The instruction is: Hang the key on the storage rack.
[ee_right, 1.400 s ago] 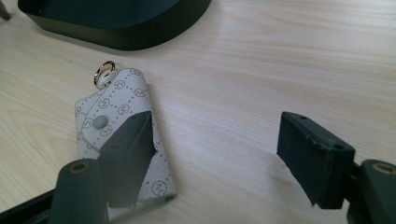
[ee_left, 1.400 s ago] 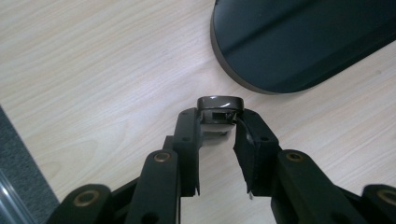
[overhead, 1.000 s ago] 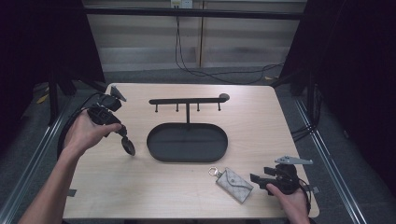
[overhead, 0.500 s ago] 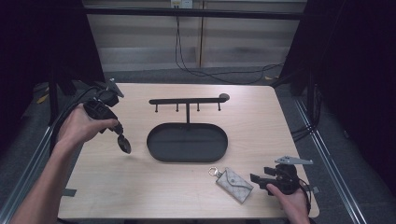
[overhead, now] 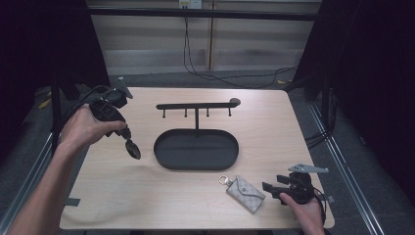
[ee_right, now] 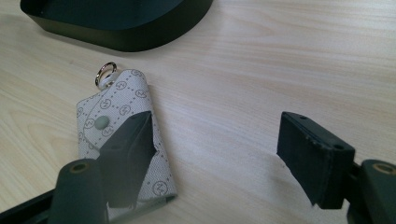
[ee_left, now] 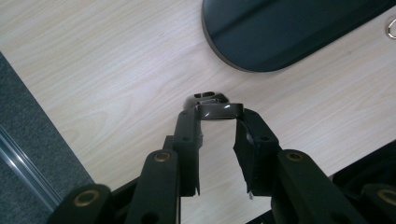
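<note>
Oval black tray (overhead: 196, 149) sits empty on the tabletop (overhead: 147, 196). Left claw (ee_left: 218, 109) pinches a small dark clip-like thing (ee_left: 212, 103); right claw (ee_right: 219, 149) gapes wide beside a patterned key pouch (ee_right: 126, 140).

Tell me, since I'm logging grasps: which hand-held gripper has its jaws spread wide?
The right hand-held gripper, beside the grey key pouch near the table's front edge, gapes wide. The left hand-held gripper is pinched together at its tips.
</note>
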{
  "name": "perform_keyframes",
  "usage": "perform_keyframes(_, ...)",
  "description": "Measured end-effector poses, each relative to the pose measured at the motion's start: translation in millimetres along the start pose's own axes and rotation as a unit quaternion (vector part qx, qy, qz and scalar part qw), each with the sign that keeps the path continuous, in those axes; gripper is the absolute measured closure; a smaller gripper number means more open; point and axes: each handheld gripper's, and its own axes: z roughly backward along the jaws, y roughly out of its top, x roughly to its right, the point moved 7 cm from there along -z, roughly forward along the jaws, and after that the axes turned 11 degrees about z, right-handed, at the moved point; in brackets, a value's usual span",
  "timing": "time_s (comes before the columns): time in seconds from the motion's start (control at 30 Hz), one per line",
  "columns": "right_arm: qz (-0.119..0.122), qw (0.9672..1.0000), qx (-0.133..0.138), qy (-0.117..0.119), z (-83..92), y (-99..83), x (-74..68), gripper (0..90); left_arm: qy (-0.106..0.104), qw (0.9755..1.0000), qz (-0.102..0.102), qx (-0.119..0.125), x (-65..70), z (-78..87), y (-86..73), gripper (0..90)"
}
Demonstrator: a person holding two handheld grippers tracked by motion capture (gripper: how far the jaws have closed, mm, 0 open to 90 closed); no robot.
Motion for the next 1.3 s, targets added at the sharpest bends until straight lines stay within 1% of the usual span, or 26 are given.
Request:
perform_keyframes(0.07, 0.001, 1.0, 0.001, 0.001, -0.1, 0.3, -0.4, 27.5, 0.004, 0.9999, 0.008, -0.005, 1.2, 2.3, 1.1, 70.9)
perform_keyframes(0.1, 0.001, 1.0, 0.002, 0.002, 0.1, 0.4, -0.7, 27.5, 0.01, 0.9999, 0.01, 0.0, 2.1, 4.7, 3.4, 71.0)
perform_keyframes(0.17, 0.001, 1.0, 0.002, 0.002, 0.3, 0.4, -0.8, 27.5, 0.008, 0.9999, 0.01, -0.002, 3.6, 5.3, 3.7, 71.0)
perform_keyframes(0.27, 0.0, 1.0, 0.002, 0.002, 0.4, 0.3, -0.7, 27.5, 0.006, 1.0, 0.003, -0.002, 8.7, 8.3, 8.0, 71.0)
perform_keyframes(0.33, 0.001, 1.0, 0.002, 0.001, 0.0, 0.3, -0.7, 27.5, 0.003, 1.0, -0.007, -0.004, 11.5, 10.1, 10.6, 70.9)
perform_keyframes(0.4, 0.002, 1.0, 0.0, 0.001, -0.7, 0.1, -0.8, 27.5, 0.0, 0.9999, -0.01, -0.005, 16.2, 10.7, 13.0, 70.9)
perform_keyframes(0.43, 0.002, 1.0, 0.0, 0.002, -0.8, 0.2, -0.8, 27.5, 0.004, 0.9999, -0.013, -0.006, 17.9, 11.1, 14.6, 70.9)
perform_keyframes(0.47, 0.002, 1.0, 0.0, 0.002, -0.8, 0.2, -0.8, 27.5, 0.004, 0.9999, -0.013, -0.006, 17.9, 11.1, 14.6, 70.9)
perform_keyframes(0.53, 0.001, 1.0, 0.0, 0.002, -0.8, 0.2, -0.4, 27.5, 0.0, 0.9999, -0.012, -0.007, 24.6, 11.5, 20.2, 70.9)
perform_keyframes(0.7, 0.001, 1.0, 0.001, 0.002, 0.0, 0.1, -0.5, 27.5, 0.002, 0.9998, -0.015, -0.012, 31.2, 8.6, 26.7, 70.9)
perform_keyframes(0.83, 0.001, 1.0, 0.001, 0.001, -0.4, 0.1, -0.5, 27.5, 0.008, 0.9996, -0.019, -0.017, 36.2, 6.9, 33.5, 70.9)
perform_keyframes(0.93, 0.002, 1.0, 0.001, 0.002, -0.5, 0.1, -0.2, 27.4, 0.007, 0.9995, -0.023, -0.021, 39.1, 6.3, 36.1, 70.9)
perform_keyframes(0.97, 0.002, 1.0, 0.001, 0.001, -0.4, 0.1, -0.5, 27.4, 0.006, 0.9996, -0.019, -0.02, 42.7, 5.3, 38.9, 70.9)
perform_keyframes(1.0, 0.002, 1.0, 0.001, 0.001, -0.4, 0.1, -0.5, 27.4, 0.006, 0.9996, -0.019, -0.02, 42.7, 5.3, 38.9, 70.9)
perform_keyframes(1.07, 0.002, 1.0, -0.001, 0.0, -0.5, -0.1, -0.6, 27.3, 0.009, 0.9993, -0.023, -0.027, 46.1, 3.7, 42.0, 70.9)
perform_keyframes(1.1, 0.003, 1.0, -0.001, 0.0, -0.6, 0.0, -0.6, 27.3, 0.011, 0.9994, -0.021, -0.023, 47.6, 4.1, 44.6, 70.9)
perform_keyframes(1.13, 0.005, 1.0, -0.001, 0.001, -0.4, -0.1, -0.7, 27.3, 0.007, 0.9995, -0.022, -0.022, 50.3, 3.3, 46.7, 70.9)
perform_keyframes(1.17, 0.006, 1.0, -0.001, 0.002, -0.2, -0.1, -0.9, 27.3, 0.006, 0.9993, -0.025, -0.027, 52.7, 2.4, 48.1, 70.9)
perform_keyframes(1.23, 0.005, 1.0, 0.0, 0.002, 0.0, 0.0, -1.0, 27.4, 0.014, 0.9992, -0.026, -0.027, 55.8, 0.7, 51.5, 70.9)
perform_keyframes(1.27, 0.004, 1.0, 0.0, 0.002, 0.2, 0.0, -1.0, 27.3, 0.012, 0.999, -0.031, -0.029, 57.4, 0.0, 52.5, 70.8)
perform_keyframes(1.3, 0.004, 1.0, 0.0, 0.002, 0.2, 0.2, -0.7, 27.4, 0.009, 0.9991, -0.033, -0.024, 58.5, -0.8, 56.5, 70.8)
